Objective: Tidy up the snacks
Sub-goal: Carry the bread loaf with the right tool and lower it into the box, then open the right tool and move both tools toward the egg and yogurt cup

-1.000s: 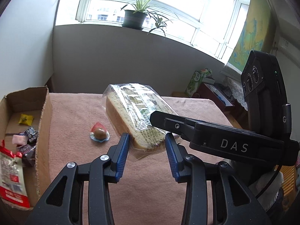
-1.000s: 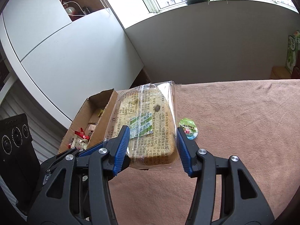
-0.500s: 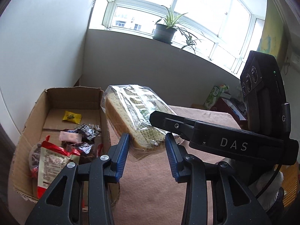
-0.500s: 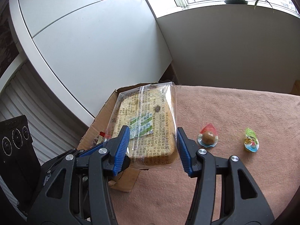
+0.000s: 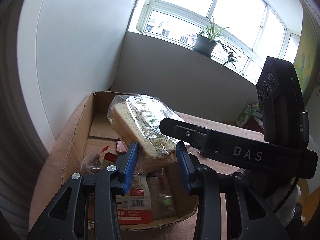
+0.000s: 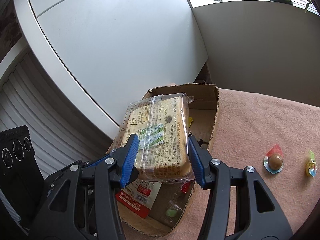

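Observation:
A wrapped loaf of sliced bread (image 5: 138,128) is held in the air over an open cardboard box (image 5: 80,128). My left gripper (image 5: 157,160) and my right gripper (image 6: 163,154) are both shut on the bread's near end (image 6: 160,134), from two sides. The right gripper's body (image 5: 230,152) crosses the left wrist view. The box (image 6: 215,120) holds several snack packets, among them a red and white packet (image 5: 132,204). Two small wrapped sweets lie on the pink tablecloth: a red one (image 6: 274,160) and a green one (image 6: 311,165).
The box stands at the table's left end beside a white cabinet (image 6: 120,40). A grey wall with a window and a potted plant (image 5: 206,40) is behind. A green carton (image 5: 245,114) stands far right.
Both grippers have carried the bread to the left, from above the tablecloth to above the cardboard box. The box now fills the view under the bread.

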A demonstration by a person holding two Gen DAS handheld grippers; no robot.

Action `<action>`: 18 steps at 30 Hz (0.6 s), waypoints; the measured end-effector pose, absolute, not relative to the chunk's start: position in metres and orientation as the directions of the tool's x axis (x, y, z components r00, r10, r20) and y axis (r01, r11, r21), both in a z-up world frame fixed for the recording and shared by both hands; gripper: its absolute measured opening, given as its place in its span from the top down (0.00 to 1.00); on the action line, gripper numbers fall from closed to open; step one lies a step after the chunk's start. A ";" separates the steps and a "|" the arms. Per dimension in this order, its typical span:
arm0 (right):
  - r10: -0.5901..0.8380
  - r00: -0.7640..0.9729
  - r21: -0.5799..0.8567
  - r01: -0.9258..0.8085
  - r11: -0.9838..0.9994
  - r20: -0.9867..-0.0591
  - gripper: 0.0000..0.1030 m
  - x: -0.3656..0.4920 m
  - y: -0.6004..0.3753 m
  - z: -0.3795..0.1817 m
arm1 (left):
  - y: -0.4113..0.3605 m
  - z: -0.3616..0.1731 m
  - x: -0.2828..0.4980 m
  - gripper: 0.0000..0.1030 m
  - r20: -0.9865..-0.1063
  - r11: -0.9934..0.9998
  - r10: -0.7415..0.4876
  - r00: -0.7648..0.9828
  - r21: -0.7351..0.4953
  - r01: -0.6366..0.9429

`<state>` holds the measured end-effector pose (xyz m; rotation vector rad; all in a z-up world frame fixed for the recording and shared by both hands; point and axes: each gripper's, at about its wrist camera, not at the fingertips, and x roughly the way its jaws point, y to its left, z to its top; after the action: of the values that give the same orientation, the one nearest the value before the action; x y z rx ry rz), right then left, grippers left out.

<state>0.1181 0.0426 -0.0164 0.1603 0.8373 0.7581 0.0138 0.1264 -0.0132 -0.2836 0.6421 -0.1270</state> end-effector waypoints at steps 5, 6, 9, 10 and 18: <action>0.660 0.414 0.406 -0.550 0.730 -0.627 0.48 0.123 0.052 -0.022 | 0.136 -0.018 0.017 0.64 -0.586 0.957 -0.181 0.790 -0.290 0.004; 0.656 0.412 0.401 -0.550 0.732 -0.633 0.48 0.124 0.053 -0.024 | 0.136 -0.019 0.017 0.63 -0.591 0.960 -0.169 0.789 -0.280 -0.003; 0.631 0.422 0.375 -0.544 0.751 -0.651 0.48 0.127 0.052 -0.030 | 0.140 -0.024 0.013 0.63 -0.603 0.969 -0.125 0.788 -0.246 -0.034; 0.632 0.422 0.376 -0.544 0.750 -0.651 0.48 0.127 0.051 -0.030 | 0.141 -0.024 0.013 0.63 -0.606 0.970 -0.113 0.787 -0.240 -0.045; 0.632 0.458 0.374 -0.536 0.757 -0.625 0.43 0.120 0.034 -0.022 | 0.148 -0.024 0.008 0.63 -0.609 0.969 -0.087 0.789 -0.236 -0.076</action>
<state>0.1200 0.0342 -0.0218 0.1297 0.8247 0.7221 0.0076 0.1483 -0.0237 -0.2552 0.6643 -0.0059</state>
